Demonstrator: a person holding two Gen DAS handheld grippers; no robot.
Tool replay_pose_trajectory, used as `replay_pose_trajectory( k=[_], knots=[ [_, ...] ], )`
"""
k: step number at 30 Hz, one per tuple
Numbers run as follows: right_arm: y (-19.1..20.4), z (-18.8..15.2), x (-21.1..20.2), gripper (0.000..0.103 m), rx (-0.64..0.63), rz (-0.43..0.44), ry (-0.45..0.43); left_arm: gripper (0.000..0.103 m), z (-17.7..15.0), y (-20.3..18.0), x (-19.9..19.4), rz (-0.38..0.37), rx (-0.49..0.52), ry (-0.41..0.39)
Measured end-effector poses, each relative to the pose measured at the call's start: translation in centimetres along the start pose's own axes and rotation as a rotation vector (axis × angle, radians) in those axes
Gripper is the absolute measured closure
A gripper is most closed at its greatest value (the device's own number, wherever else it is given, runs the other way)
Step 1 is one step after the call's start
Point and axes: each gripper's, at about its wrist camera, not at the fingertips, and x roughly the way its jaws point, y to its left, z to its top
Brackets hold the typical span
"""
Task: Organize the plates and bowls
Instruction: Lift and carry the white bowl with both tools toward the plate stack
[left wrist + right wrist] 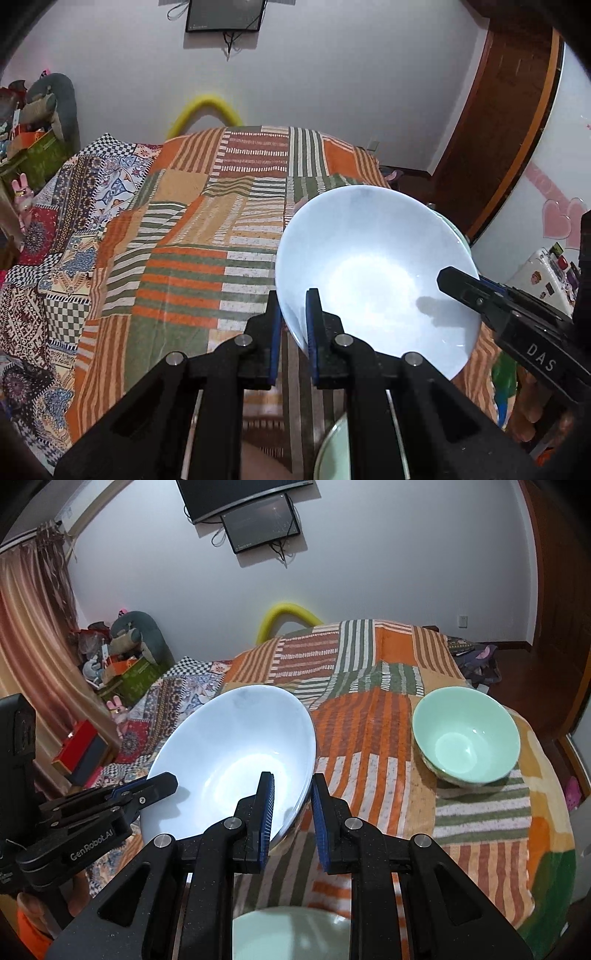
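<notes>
Both hand-held grippers, left [294,321] and right [293,805], clench opposite rims of a tilted white bowl [236,760] above the bed [369,731]; uneven pulling could slip it free.

1. The left gripper [293,325] is black plastic, with two long fingers and blue ribbed pads [313,325] inside.
2. Round silver screws [243,340] sit at the finger joints.
3. The right gripper [293,805] has the same black body and blue pads [266,812].
4. White letters "GenRobot.AI" are on the side of one gripper, and "DAS" on the other.
5. An orange sleeve [31,928] shows near the lower edge.
</notes>
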Motion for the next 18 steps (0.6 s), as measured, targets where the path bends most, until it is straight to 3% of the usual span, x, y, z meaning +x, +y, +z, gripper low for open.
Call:
replay_pose_trajectory(
  k=[18],
  knots=[
    [2.3,-3.2,-3.9,0.084,-0.005,0.051,-0.019,0.092,-4.5,-0.4,-7.7,0.019,0.011,-0.039]
  ],
)
